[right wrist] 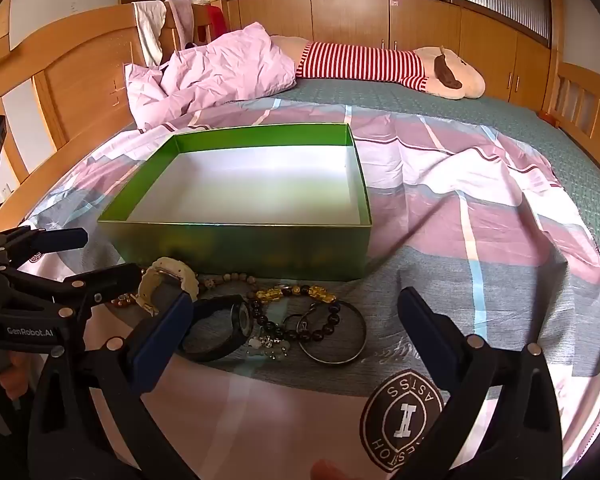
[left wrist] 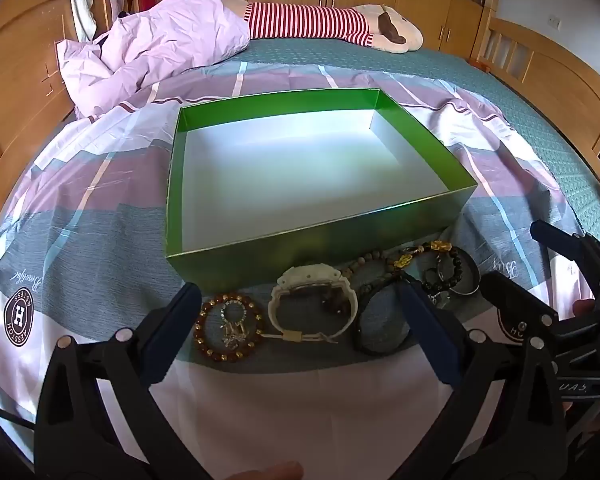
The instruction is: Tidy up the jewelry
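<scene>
An empty green box (left wrist: 308, 236) (right wrist: 240, 242) with a white inside sits on the bedspread. Jewelry lies in a row in front of it: an amber bead bracelet (left wrist: 228, 328), a cream watch (left wrist: 314, 308) (right wrist: 168, 280), a black band (left wrist: 380, 320) (right wrist: 216, 332), a dark bead bracelet with gold charms (left wrist: 440, 264) (right wrist: 300, 312) and a metal bangle (right wrist: 334, 332). My left gripper (left wrist: 300, 316) is open over the cream watch, holding nothing. My right gripper (right wrist: 296, 320) is open over the dark beads and bangle, holding nothing. Each gripper also shows at the edge of the other view.
A crumpled pink quilt (left wrist: 156, 52) and a long plush toy in red stripes (left wrist: 320, 20) lie at the far side of the bed. Wooden bed rails (left wrist: 16, 64) and cabinets (right wrist: 420, 20) surround it. The patterned bedspread (right wrist: 480, 220) extends right of the box.
</scene>
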`<state>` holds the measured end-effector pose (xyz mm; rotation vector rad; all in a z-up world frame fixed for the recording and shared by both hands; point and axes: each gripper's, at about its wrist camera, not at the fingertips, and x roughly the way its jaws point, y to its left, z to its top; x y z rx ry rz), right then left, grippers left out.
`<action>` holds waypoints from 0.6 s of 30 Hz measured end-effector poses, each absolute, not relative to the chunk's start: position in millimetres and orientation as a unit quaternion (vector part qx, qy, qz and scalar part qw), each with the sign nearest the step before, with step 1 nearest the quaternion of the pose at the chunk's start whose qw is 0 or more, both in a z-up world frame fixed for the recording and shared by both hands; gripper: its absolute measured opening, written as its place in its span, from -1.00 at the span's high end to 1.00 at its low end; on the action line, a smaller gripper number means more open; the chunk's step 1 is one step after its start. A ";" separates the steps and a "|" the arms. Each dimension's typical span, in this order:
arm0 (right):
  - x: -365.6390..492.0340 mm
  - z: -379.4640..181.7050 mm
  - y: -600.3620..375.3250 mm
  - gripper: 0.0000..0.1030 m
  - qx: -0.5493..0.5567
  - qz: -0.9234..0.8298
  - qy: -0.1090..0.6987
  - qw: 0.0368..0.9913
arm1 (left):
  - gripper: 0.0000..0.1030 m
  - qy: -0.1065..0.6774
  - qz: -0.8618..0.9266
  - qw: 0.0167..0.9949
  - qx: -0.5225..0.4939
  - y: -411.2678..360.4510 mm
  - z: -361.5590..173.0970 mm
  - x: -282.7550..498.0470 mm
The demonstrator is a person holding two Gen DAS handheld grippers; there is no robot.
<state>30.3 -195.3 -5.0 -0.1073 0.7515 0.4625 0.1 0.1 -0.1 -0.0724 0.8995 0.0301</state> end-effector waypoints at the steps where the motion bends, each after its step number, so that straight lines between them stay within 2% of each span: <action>1: 30.4 -5.2 -195.3 -0.95 -0.052 0.223 0.364 0.903 | -0.92 0.434 0.014 0.900 -0.036 0.2 0.0 0.0; 18: 28.2 -5.5 -195.4 -0.95 -0.058 0.222 0.362 0.904 | -0.92 0.437 0.016 0.899 -0.033 -0.1 -0.5 0.2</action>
